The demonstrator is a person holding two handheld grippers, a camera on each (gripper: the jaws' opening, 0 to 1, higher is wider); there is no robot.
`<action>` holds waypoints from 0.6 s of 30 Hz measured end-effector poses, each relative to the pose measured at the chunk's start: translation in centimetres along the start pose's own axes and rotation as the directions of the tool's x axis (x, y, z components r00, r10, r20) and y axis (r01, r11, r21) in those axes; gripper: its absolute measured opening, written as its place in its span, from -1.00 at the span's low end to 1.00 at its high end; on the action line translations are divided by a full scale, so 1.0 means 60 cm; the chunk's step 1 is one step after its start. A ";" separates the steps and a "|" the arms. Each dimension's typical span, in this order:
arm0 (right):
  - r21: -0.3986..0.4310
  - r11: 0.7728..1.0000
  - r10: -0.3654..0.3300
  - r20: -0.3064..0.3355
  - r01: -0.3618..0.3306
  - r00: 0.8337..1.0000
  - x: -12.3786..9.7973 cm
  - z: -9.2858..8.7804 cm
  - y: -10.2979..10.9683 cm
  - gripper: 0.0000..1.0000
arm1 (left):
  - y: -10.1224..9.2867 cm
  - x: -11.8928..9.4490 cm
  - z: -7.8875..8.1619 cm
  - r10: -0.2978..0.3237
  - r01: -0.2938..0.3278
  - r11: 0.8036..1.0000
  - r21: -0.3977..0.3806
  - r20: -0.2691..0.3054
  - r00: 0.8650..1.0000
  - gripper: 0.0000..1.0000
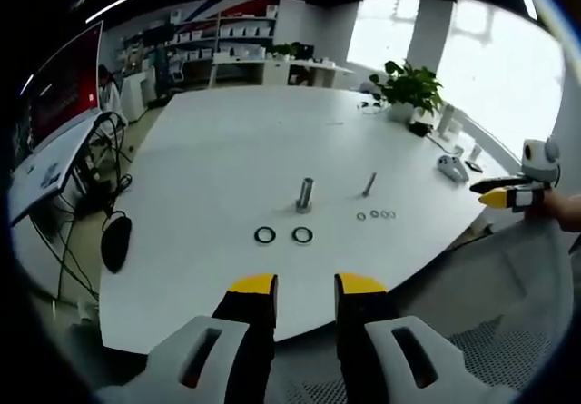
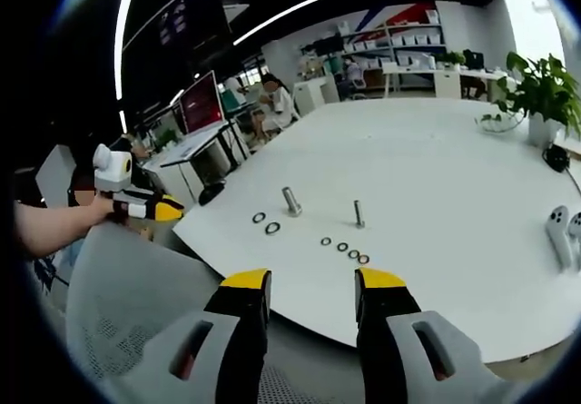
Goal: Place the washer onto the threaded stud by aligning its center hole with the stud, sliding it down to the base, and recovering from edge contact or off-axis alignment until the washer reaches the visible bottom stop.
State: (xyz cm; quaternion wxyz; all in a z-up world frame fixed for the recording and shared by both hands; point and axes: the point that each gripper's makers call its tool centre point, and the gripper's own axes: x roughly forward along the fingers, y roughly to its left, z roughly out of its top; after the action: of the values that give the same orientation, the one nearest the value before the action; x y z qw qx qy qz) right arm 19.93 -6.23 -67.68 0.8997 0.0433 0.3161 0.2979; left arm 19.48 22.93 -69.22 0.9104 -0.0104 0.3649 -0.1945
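In the left gripper view the left gripper [image 1: 305, 286] sits at the bottom centre, fingers apart and empty, held back off the near edge of the white tabletop [image 1: 227, 150]. Straight ahead of it, mid-frame, two dark washers [image 1: 283, 235] lie flat side by side, and just beyond them the large stud [image 1: 304, 194] stands upright, its axis vertical. To the right are a thinner bolt [image 1: 369, 184] and a short row of small washers [image 1: 375, 215].

In the right gripper view the right gripper [image 2: 313, 281] is also at bottom centre with fingers apart, holding nothing; the stud [image 2: 291, 201] stands up and left of it, the small washers [image 2: 345, 249] lie closer.

Neither gripper is over the tabletop yet. The left looks better lined up: washers and stud both lie nearly dead ahead along its fingers.
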 end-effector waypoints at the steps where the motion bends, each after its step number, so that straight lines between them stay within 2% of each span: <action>1: -0.001 1.000 0.002 -0.001 -0.002 1.000 0.000 0.000 0.001 -0.22 | 0.000 -0.001 0.001 0.001 -0.001 1.000 0.001 0.003 1.000 -0.54; 18: -0.025 1.000 0.010 -0.017 -0.011 1.000 0.002 -0.003 0.005 -0.19 | 0.005 -0.001 0.000 0.018 -0.018 1.000 0.014 -0.004 1.000 -0.55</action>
State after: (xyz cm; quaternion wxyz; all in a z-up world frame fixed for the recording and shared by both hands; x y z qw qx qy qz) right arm 19.73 -5.95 -67.83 0.8959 0.0313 0.3198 0.3069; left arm 19.55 23.22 -69.23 0.9115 -0.0004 0.3654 -0.1890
